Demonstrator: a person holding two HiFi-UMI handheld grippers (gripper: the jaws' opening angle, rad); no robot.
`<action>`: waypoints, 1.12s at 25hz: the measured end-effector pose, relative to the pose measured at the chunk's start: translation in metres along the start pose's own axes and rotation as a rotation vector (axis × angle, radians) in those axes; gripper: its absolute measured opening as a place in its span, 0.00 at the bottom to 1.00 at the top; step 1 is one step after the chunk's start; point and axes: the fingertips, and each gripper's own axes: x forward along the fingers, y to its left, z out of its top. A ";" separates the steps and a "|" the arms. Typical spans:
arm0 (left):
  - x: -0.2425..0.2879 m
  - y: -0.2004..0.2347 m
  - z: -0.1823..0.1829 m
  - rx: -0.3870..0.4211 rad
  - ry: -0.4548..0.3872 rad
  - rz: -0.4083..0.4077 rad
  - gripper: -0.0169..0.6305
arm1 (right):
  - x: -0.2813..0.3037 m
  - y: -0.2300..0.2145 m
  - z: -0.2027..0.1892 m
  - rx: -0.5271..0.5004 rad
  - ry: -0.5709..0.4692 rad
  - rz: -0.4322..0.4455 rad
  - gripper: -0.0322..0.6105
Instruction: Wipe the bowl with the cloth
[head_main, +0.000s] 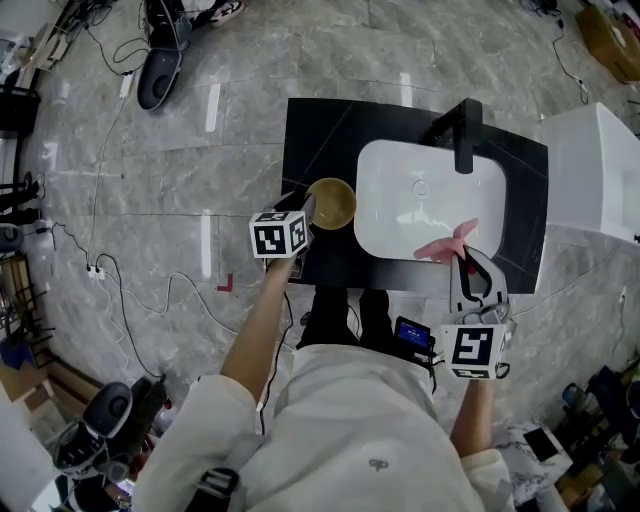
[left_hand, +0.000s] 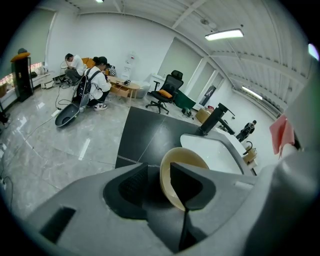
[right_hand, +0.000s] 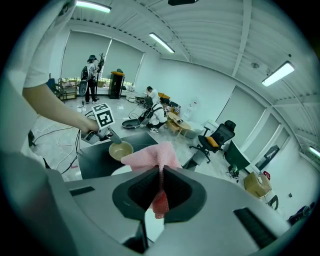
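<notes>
A tan bowl (head_main: 331, 203) rests on the black counter (head_main: 310, 130) just left of the white sink (head_main: 372, 165). My left gripper (head_main: 308, 210) is at its near-left rim. In the left gripper view the bowl (left_hand: 187, 155) has its rim between the jaws of my left gripper (left_hand: 159, 172), with a gap on the left side, so the jaws stand open. My right gripper (head_main: 470, 262) hovers over the sink's near-right corner, shut on a pink cloth (head_main: 445, 245). The cloth (right_hand: 150, 157) bunches above the jaws of my right gripper (right_hand: 160, 175), and the bowl (right_hand: 121, 150) shows beyond it.
A black faucet (head_main: 465, 135) stands at the sink's far edge. A white cabinet (head_main: 600, 170) is to the right of the counter. Cables (head_main: 150, 290) and a vacuum-like device (head_main: 160, 65) lie on the marble floor to the left. People and office chairs (left_hand: 167, 92) are far off.
</notes>
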 end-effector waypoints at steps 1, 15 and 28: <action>-0.003 0.000 0.001 0.001 -0.006 0.007 0.23 | -0.001 -0.001 -0.001 0.002 -0.002 -0.003 0.08; -0.127 -0.019 0.044 0.082 -0.241 0.200 0.07 | -0.035 -0.014 0.009 0.044 -0.160 0.048 0.08; -0.269 -0.157 0.063 0.221 -0.579 0.147 0.05 | -0.083 -0.029 0.044 0.150 -0.495 0.219 0.08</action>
